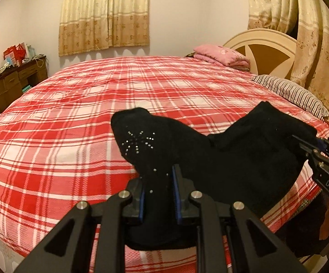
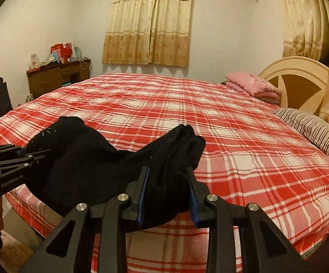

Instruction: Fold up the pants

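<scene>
— Black soft-knit pants (image 1: 244,154) with a rhinestone starburst: bunched, hung between both tools, lifted just above the near edge of the red-and-white plaid bed cover (image 1: 96,104).

— Held that way why?

— Probably to raise and spread the cloth before laying it flat for a fold.

— Left gripper (image 1: 158,195)?

— Pressed nearly together, pinching the studded end, angled down toward the bed.

— Right gripper (image 2: 168,195)?

— Clamped on a thicker wad of cloth, blue pads (image 2: 141,195) set wider, tilted down too. Seen at the far right in the left view, level with its partner.
</scene>
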`<state>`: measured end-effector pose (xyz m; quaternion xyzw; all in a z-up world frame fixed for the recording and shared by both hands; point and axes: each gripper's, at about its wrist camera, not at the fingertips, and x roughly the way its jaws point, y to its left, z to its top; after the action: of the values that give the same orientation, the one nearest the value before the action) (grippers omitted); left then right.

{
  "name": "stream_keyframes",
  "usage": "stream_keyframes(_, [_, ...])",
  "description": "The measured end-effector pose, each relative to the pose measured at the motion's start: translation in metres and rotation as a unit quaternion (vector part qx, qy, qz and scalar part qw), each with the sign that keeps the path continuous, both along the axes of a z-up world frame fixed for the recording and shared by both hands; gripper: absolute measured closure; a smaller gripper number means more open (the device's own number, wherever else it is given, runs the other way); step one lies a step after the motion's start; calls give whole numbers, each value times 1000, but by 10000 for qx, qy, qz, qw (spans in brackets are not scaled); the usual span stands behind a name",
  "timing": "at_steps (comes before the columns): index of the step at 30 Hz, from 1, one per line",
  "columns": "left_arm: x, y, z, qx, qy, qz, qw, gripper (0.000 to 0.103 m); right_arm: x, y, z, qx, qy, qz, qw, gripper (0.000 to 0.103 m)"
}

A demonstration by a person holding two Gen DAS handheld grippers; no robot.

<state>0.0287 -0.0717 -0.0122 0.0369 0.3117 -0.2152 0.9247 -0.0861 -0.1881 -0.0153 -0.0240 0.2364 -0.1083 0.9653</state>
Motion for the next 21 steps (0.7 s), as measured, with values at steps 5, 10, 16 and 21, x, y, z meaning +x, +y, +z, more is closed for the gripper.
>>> stream_keyframes(5, [-1, 9, 6, -85, -13, 75, 9999, 84, 3, 5, 4, 20, 13, 115, 9999, 72])
stream_keyframes(10, [1, 12, 2, -36, 19, 92, 9999, 86, 5, 13, 5, -150, -10, 142, 9998, 73])
stream_keyframes(16, [3, 24, 11, -345, 16, 74, 9994, 88, 8, 18, 16, -215, -116, 283, 9993, 74])
stream_keyframes(21, [15, 43, 24, -535, -18, 230, 9983, 89, 24, 27, 34, -177, -319, 494, 9981, 75])
